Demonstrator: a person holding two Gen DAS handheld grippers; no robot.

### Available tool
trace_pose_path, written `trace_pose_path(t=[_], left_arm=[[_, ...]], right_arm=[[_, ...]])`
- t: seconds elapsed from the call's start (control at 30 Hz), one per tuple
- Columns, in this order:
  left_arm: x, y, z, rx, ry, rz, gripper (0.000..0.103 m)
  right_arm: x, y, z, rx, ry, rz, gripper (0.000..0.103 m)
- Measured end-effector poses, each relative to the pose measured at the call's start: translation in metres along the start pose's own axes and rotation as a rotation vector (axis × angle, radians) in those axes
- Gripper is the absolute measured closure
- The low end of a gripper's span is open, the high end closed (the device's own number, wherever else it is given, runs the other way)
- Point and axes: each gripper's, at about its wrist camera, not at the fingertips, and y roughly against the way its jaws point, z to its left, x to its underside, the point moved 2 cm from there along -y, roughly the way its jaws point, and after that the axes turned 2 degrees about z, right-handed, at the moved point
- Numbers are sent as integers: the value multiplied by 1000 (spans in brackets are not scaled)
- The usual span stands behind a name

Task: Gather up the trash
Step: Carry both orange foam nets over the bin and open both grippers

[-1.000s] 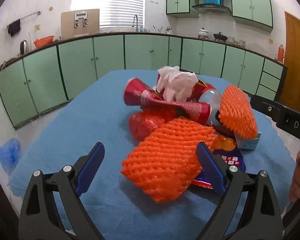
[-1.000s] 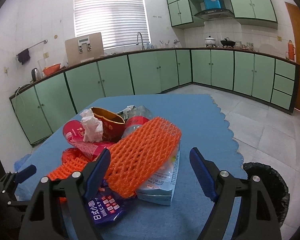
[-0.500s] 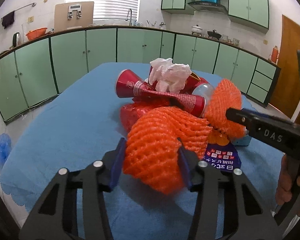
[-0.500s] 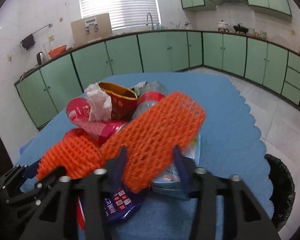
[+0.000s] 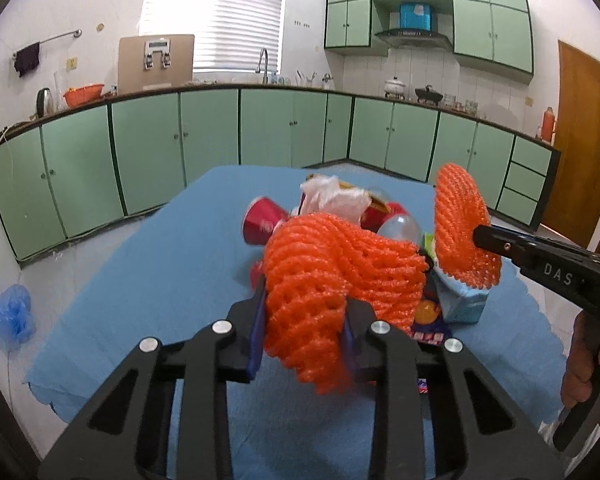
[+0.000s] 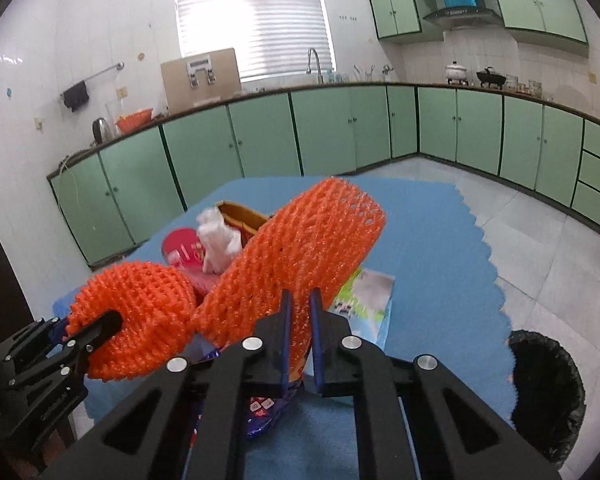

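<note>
My left gripper clamps one orange foam net; my right gripper pinches the second foam net, both above the near trash pile.

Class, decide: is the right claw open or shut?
Shut: the right claw pinches the orange foam net between its blue fingers.

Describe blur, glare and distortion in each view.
Left wrist: the net in the left gripper is motion-smeared, the window blown out, the cabinets bowed. Right wrist: the net in the right gripper is sharper; same glare, dark corners.
</note>
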Motion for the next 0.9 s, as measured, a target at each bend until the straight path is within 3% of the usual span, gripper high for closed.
trace_pose_path(t=[0.37,0.9], left_arm=[[-24,8,-44,63,-49,-66,76],[-30,-27,-169,250,-106,-41,76]], right_arm=[[-18,45,-35,63,-31,-76,94],[-5,91,-130,279,-120,-70,94]])
